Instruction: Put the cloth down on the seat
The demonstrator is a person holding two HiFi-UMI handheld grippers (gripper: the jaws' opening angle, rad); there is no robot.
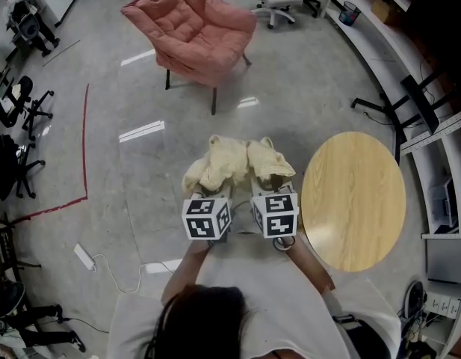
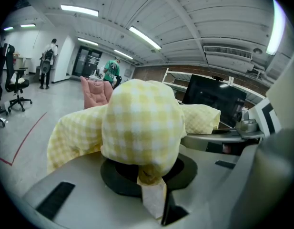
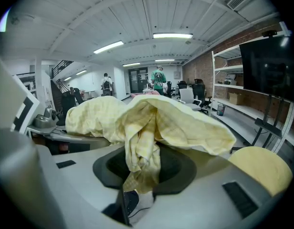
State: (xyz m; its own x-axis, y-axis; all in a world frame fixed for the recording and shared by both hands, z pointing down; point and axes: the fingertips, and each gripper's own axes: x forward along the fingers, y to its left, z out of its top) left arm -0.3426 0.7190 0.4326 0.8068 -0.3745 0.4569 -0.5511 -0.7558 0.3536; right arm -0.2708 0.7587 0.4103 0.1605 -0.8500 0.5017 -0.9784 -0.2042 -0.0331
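The cloth (image 1: 234, 163), yellow and checked, hangs bunched in the air between my two grippers, over the bare floor (image 1: 140, 178) and nowhere near the seat (image 1: 187, 22). My left gripper (image 2: 154, 197) has its jaws closed on a pinched fold, with the rest ballooning up over them. My right gripper (image 3: 132, 194) is likewise clamped on a twisted fold, the cloth draping forward and off to both sides. The two sit side by side, close together, so the cloth's long run goes left to right across them, slack and heaped rather than stretched.

The pink armchair (image 1: 215, 40) that carries the seat stands well apart, ahead of me and a little to my left in the head view, with its open front turned my way. I judge the left gripper slightly the nearer to it. The round wooden table (image 1: 353, 200) lies just beside the right gripper and plays no part. The coming move looks like a carry forward and slightly leftward, both grippers together, until the cloth is over the cushion.
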